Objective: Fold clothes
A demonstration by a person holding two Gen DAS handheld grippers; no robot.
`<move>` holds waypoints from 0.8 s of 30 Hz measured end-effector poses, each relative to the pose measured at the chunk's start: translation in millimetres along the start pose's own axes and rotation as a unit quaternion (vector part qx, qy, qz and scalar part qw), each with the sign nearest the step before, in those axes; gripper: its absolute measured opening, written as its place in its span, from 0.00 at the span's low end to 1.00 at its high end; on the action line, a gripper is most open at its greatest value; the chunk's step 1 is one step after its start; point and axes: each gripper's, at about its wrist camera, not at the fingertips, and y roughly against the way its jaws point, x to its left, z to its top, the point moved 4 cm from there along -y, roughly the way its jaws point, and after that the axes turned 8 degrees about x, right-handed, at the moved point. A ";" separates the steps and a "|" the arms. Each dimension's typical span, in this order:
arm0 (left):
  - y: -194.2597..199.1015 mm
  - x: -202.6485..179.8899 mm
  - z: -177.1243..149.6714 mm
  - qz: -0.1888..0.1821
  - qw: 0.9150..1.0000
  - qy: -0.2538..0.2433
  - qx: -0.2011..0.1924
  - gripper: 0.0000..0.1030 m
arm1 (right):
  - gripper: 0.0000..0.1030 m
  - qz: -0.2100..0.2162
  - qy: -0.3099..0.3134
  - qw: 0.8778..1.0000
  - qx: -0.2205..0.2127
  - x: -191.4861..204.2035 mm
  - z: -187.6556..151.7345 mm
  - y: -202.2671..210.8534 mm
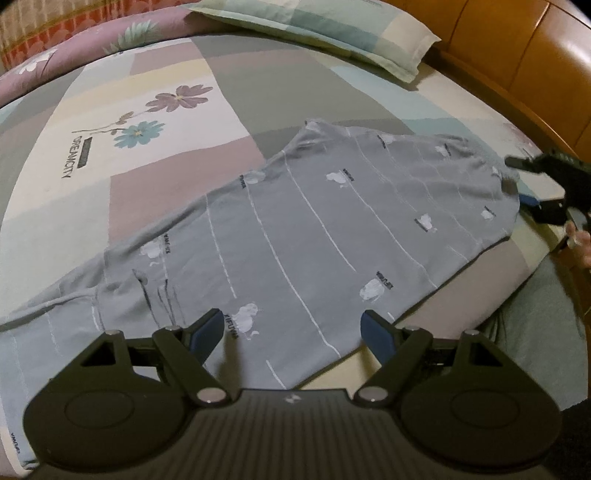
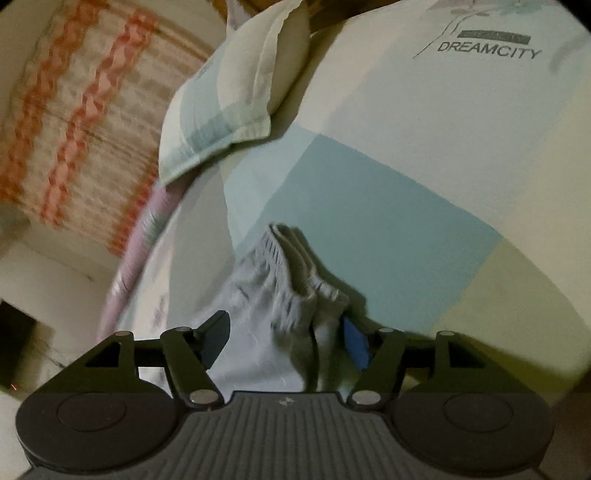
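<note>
So the grey garment with thin white stripes and little white printed figures (image 1: 325, 229) is lying flat across the patchwork bedsheet in cream, grey, mauve and pale blue blocks (image 1: 155, 110), running diagonally from the near left corner up toward the right side of the bed. The black left gripper with blue pads (image 1: 293, 332) hovers just over the near edge of it, jaws spread wide with nothing pinched between them, only the cloth lying underneath. Over on the far right end, the black right gripper (image 1: 524, 181) is sitting right at the gathered, elastic-looking edge of the garment (image 2: 291, 273). From its own camera the bunched fabric sits between the two fingers, but the pads don't look pressed onto it, the jaws are apart and the cloth is loose in the gap, though that view is pretty blurry. A bit of the person's hand (image 1: 581, 243) shows at the right edge behind that gripper. A pale green and blue checked pillow (image 1: 332, 29) rests at the head of the bed next to the glossy orange-brown wooden headboard (image 1: 535, 55), and the sheet has a flower print with "DREAMCITY" lettering (image 1: 75, 157) on it.
</note>
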 end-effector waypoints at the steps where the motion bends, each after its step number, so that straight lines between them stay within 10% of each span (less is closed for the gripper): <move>1: -0.9 -1.1 0.0 -0.002 1.000 -0.002 0.001 0.79 | 0.69 -0.001 0.003 1.000 0.001 1.0 1.1 -1.1; 24: 2.2 1.1 0.0 -0.011 1.000 0.004 -0.009 0.79 | 0.77 0.013 -0.022 0.999 0.039 28.4 -23.5 -23.8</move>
